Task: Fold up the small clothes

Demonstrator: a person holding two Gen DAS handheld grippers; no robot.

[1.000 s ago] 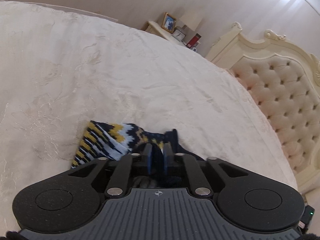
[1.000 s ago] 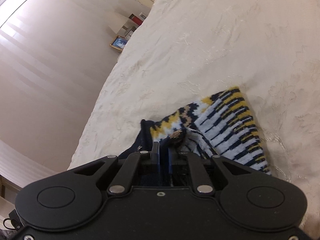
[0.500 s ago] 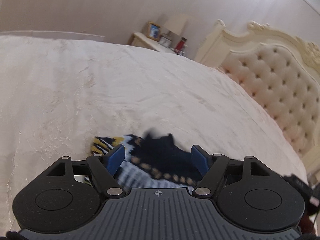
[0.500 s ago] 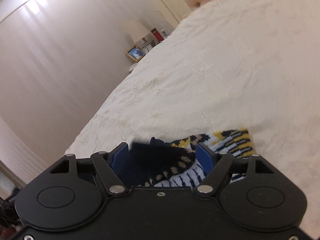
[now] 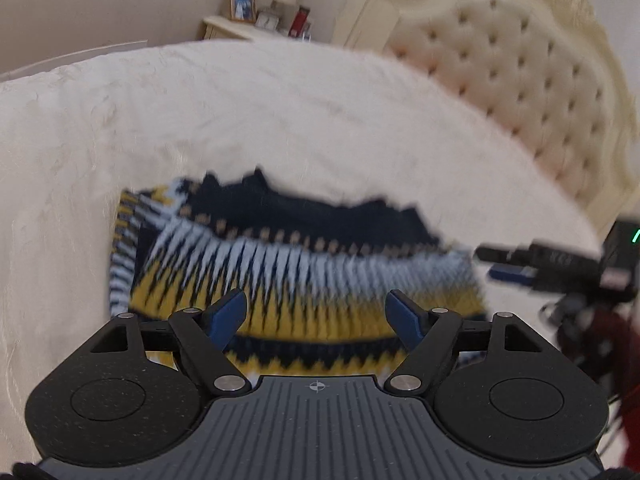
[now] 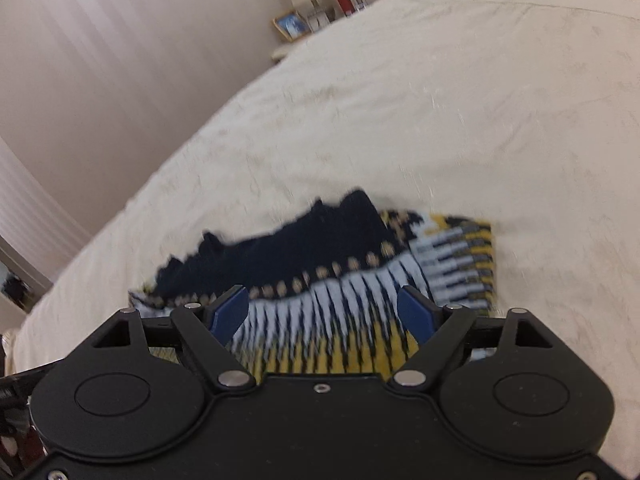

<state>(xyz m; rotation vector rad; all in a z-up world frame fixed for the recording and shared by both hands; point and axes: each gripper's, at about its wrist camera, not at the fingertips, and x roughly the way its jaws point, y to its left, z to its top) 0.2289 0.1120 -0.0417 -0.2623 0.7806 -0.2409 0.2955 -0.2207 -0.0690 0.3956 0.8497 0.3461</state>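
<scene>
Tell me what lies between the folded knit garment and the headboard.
Only bare cream bedspread. The left wrist view shows nothing between the garment and the headboard; the picture is blurred, so small things might be missed.

Home bedroom, cream bedspread point(image 5: 280, 112), tufted headboard point(image 5: 500, 60), seemingly a nightstand point(image 5: 228, 26)

A cream bed point(image 5: 280, 112) has a tufted headboard point(image 5: 500, 60); beside the headboard, a nightstand point(image 5: 228, 26) bears a framed photo point(image 5: 242, 6).

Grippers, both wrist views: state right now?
Left gripper: open, holding nothing, above the patterned knit garment.
Right gripper: open, holding nothing, above the same garment.
</scene>
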